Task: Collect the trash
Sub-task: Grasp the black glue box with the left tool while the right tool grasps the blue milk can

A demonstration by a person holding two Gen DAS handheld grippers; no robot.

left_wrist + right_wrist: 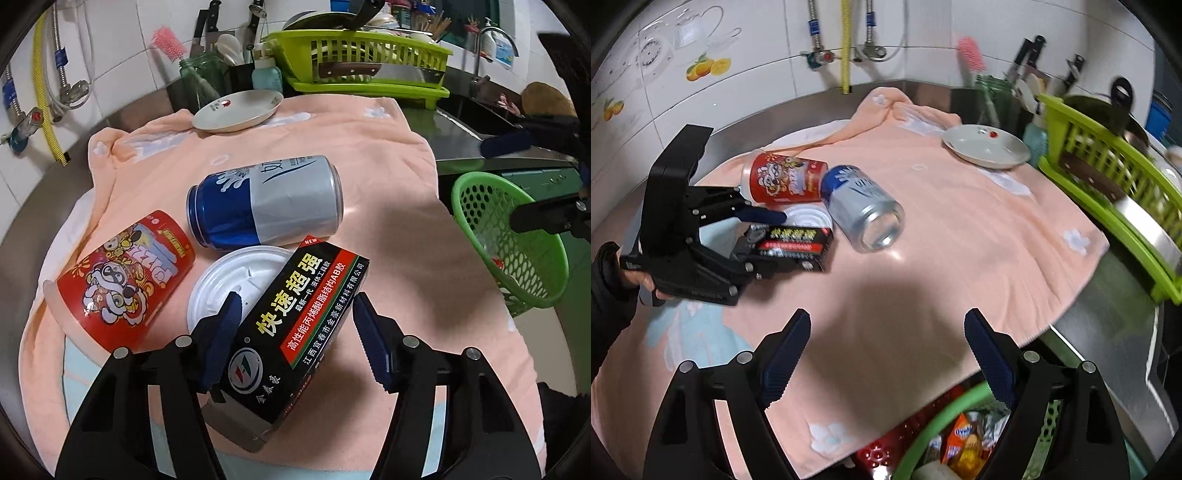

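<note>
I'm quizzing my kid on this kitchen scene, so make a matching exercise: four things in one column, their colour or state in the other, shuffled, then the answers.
Things:
1. drink can
2. paper cup
3. glue box
4. plate

States:
A. upright and empty, at the far edge of the towel
B. black, between the left tool's fingers
C. red, on its side
D. blue and silver, on its side

Pairs: 1-D, 2-C, 3-B, 4-A

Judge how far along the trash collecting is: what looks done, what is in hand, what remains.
Done: the green basket already holds some wrappers. In hand: the left tool straddles the black glue box, jaws not yet closed on it; the right tool is open and empty. Left: the blue-silver can, red cup and white lid lie on the towel.
</note>
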